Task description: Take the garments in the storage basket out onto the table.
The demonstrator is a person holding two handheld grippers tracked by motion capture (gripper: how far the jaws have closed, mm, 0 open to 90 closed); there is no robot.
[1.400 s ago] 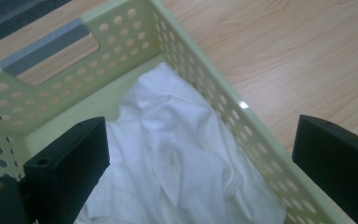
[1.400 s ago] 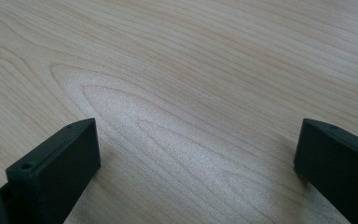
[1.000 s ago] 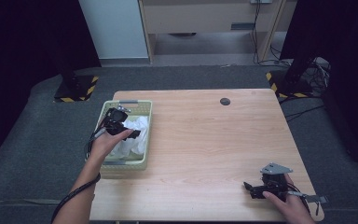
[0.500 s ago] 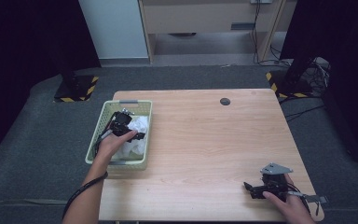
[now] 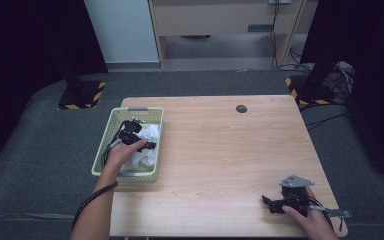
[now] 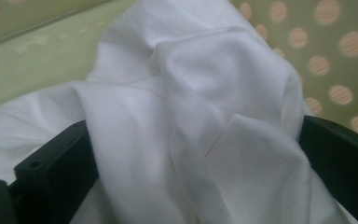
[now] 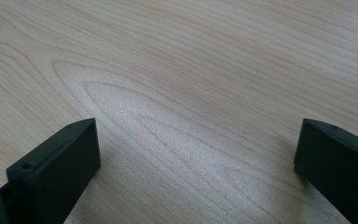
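Down in the pale green plastic basket, the left gripper has its jaws wide open around soft white cloth (it could slip out). The right gripper rests open-jawed on the wooden tabletop.

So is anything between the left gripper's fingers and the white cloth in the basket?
Nothing visible. The left gripper is open inside the green basket, and the white cloth already bulges between its fingers.
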